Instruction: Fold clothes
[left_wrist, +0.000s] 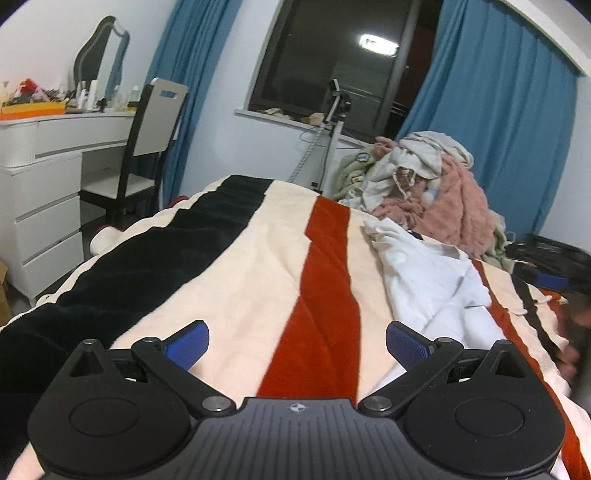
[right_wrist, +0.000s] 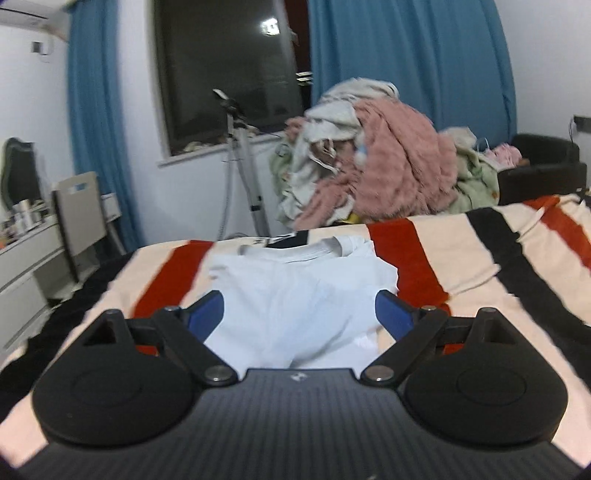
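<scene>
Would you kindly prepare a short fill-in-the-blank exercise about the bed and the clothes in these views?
1. The garment lying flat on the striped blanket is ____ in colour.
2. The curtains beside the window are ____.
3. The fluffy item in the clothes pile is ____.
4. The jaws of the right gripper stand ____.

Missing words: white; blue; pink; open

right gripper (right_wrist: 300, 314) jaws wide, empty | white shirt (right_wrist: 295, 295) flat on striped blanket (right_wrist: 461, 254)

No readable text, label or number shows anywhere; only a small round emblem on each hand-held gripper's body.
</scene>
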